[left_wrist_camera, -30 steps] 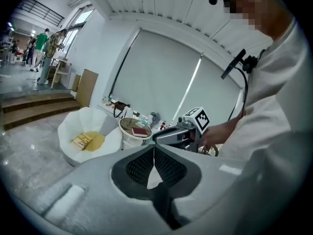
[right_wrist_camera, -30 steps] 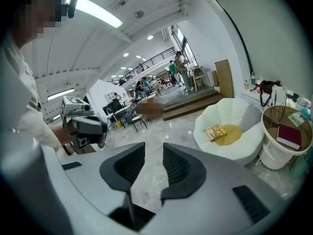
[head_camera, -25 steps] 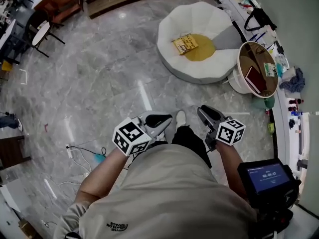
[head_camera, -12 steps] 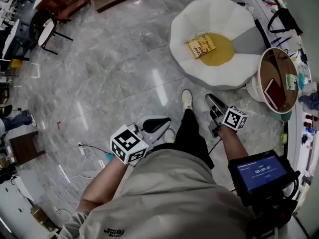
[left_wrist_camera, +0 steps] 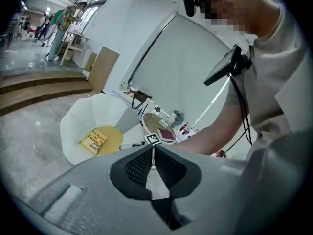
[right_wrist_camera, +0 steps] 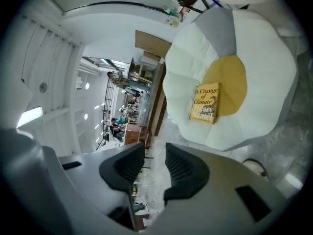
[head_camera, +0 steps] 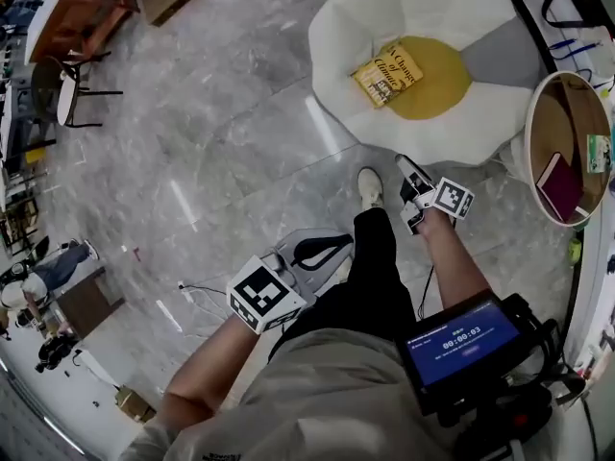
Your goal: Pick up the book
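Approaching the target is judged to be the current step; no contact has been made.

Target location: the yellow paperback book (head_camera: 388, 72) lies flat, cover up, on the white petal-shaped cushion chair (head_camera: 452, 134). It sits at the left edge of the chair's yellow round centre, partly on yellow and partly on white. It lies on the far side of the scene, well apart from both grippers. Lying flat on a soft seat, it probably offers an edge for the jaws only from the side.

Right gripper (head_camera: 408, 171): held forward, just short of the chair's near rim. Its own view looks along the jaws toward the book (right_wrist_camera: 205, 103), which suggests this is the working tool. The jaws of this gripper (right_wrist_camera: 155, 156) stand apart and are opening, with nothing between them.

Left gripper (head_camera: 325, 251): held lower and nearer the person's body, to the left of the leg. Its pads are closed together on nothing (left_wrist_camera: 152, 153). This posture suggests a standby role. The book (left_wrist_camera: 94, 141) appears far off in its view.

Note: a dark red book (head_camera: 560, 186) rests on the round wooden-topped side table (head_camera: 531, 152) to the right of the chair. The right gripper is not aimed at it.
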A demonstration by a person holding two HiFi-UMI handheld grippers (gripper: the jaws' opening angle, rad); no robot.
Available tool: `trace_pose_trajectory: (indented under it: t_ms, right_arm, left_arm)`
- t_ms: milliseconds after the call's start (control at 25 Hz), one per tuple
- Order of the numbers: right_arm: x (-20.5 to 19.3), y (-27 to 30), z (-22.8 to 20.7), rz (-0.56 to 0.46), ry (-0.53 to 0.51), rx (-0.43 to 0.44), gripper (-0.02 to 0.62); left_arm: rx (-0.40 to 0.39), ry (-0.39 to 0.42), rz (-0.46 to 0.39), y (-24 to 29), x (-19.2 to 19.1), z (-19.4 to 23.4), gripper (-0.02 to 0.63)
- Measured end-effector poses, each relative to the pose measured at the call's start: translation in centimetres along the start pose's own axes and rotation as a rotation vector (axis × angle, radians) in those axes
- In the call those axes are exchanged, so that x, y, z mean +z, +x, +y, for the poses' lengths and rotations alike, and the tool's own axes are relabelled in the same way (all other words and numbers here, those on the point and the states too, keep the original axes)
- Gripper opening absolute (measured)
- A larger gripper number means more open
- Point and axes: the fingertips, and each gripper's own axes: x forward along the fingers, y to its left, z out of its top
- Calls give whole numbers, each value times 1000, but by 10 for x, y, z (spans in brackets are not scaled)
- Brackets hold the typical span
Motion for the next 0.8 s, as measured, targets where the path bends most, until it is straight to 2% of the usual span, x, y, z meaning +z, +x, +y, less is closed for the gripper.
trace_pose_trajectory:
  t_ms: [240,440,600,800]
  right_arm:
    - [45,72,-98,-30,128,-16,164]
    - [78,122,-168,-37,147,-15,172]
    - [88,159,-220,-16,149,-31,190]
    - [90,194,-274,-36,190,-50,210]
  left_arm:
    - [-72,-17,28,68,3,55,9]
    - [-91,-54,41,107,-2,100,9]
    - [-88,-104,21,133,-5,135,9]
    - [-86,-122,52,158,-23,169,9]
